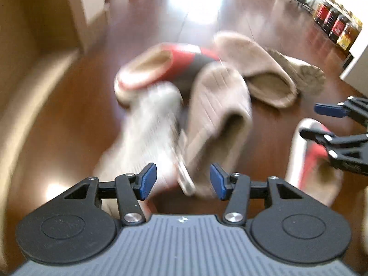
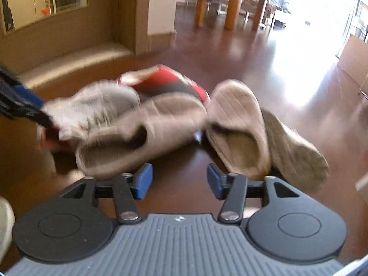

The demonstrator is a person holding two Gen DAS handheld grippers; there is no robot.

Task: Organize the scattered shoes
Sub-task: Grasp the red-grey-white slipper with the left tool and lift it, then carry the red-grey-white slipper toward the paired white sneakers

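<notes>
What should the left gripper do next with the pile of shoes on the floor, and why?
Probably ease the left gripper forward and shut it on the heel of the grey sneaker. Its jaws stand open with nothing between them, and the sneaker lies nearest, leaning on the beige slipper in the pile. The picture is blurred, so the exact contact is unclear.

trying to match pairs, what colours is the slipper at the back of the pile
The back slipper is red and black with a pale rim, clearest in the right wrist view.
</notes>
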